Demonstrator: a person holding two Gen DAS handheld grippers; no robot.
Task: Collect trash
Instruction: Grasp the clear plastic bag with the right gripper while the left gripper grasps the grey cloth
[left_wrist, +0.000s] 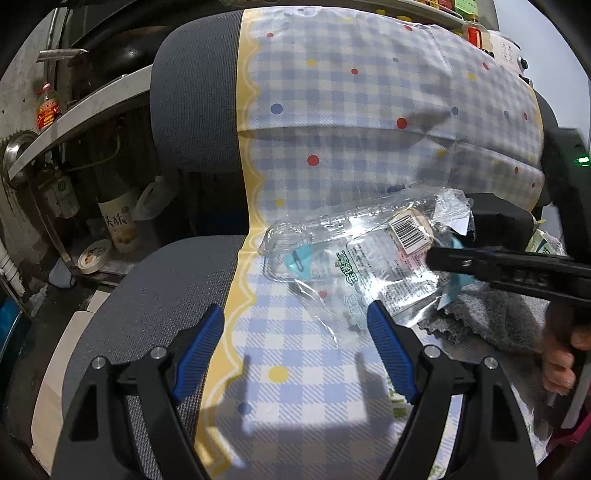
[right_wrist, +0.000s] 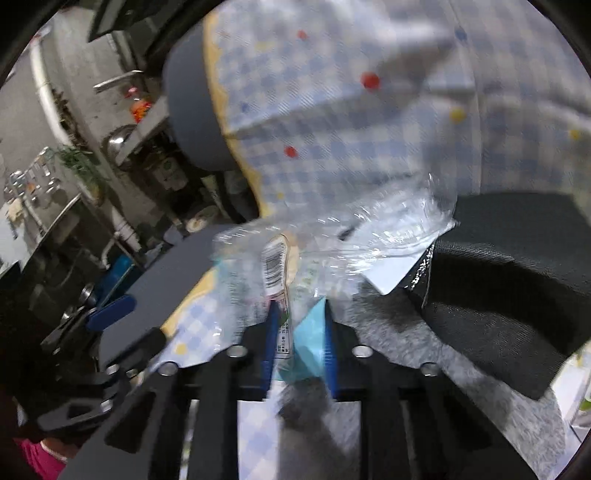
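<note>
Chair draped with a checked cloth, carrying the trash being collected.

Chair seat (left_wrist: 147, 295) and back are covered by the checked cloth (left_wrist: 351, 110), which serves as the surface for the litter. A clear plastic wrapper (left_wrist: 332, 258) with a barcode label lies crumpled at the fold between seat and back, beside a grey rag (left_wrist: 491, 317). The right gripper (right_wrist: 299, 332) is closed on the near edge of the wrapper, seemingly to lift it. The left gripper (left_wrist: 295, 321) is held open and empty just short of the wrapper, which lies ahead of its right finger.
</note>
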